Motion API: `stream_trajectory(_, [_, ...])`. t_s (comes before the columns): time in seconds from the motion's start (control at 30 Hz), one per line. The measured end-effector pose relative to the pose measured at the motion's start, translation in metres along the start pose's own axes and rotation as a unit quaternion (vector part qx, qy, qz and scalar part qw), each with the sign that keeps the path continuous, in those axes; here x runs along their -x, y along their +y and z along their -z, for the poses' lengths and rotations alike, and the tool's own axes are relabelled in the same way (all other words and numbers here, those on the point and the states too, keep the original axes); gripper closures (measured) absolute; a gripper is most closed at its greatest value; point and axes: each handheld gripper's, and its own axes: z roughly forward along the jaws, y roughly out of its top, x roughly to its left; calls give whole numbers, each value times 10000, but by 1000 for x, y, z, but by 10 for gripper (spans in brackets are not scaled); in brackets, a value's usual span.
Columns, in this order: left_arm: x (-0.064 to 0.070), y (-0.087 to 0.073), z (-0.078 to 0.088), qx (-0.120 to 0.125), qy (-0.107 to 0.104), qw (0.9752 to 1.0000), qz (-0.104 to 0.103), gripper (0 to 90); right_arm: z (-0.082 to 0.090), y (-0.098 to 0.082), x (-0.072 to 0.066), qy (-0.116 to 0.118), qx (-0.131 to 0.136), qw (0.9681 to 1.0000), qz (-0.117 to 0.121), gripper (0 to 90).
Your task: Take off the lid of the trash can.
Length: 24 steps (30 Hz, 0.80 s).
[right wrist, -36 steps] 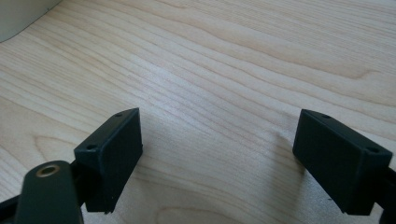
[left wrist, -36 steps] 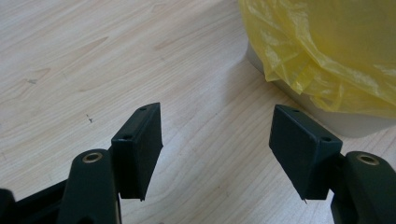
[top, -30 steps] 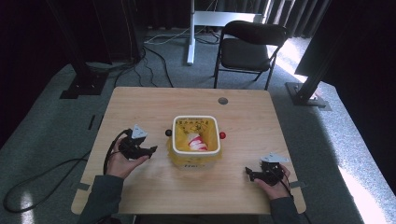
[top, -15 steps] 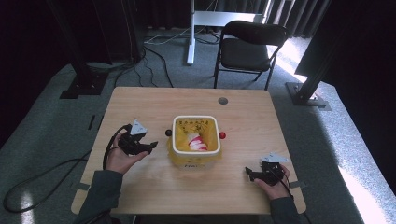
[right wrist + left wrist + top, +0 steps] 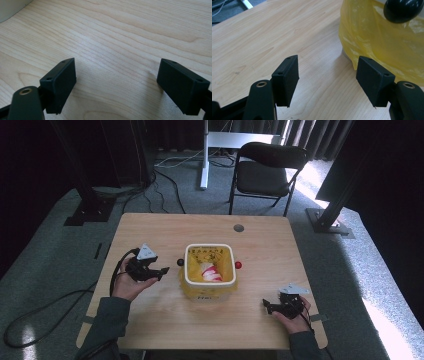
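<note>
A small white bin (image 5: 186, 270) lined with a yellow bag (image 5: 205, 292) stands at the table's middle. Red-and-white crumpled rubbish (image 5: 210, 272) lies inside it. A black knob (image 5: 180, 262) sticks out on its left side and a red knob (image 5: 238, 265) on its right. My left gripper (image 5: 162, 271) is held just left of the bin, jaws open and pointing at it. In the left gripper view its gripper (image 5: 327, 77) holds nothing, with the yellow bag (image 5: 387, 37) and black knob (image 5: 403, 10) ahead. My right gripper (image 5: 269, 307) rests open near the front right, its jaws (image 5: 116, 82) over bare wood.
The wooden table (image 5: 150, 230) has a round cable hole (image 5: 238, 227) near its back edge. A black folding chair (image 5: 267, 170) and a white stand (image 5: 204, 155) are behind the table. Cables trail across the floor at the left (image 5: 45, 305).
My left gripper has shifted a little away from the person and toward the bin. The right gripper has stayed where it was.
</note>
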Motion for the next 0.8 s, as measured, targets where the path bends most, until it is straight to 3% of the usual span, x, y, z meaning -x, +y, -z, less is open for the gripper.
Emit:
stream_trajectory(0.4, [-6,13,4,-12,-55,10000,-40,377,0,0,0,-1,-2,10000,1,152])
stream_trajectory(0.8, [-12,25,15,144,-46,9999,-22,378,0,0,0,-2,1,10000,4,152])
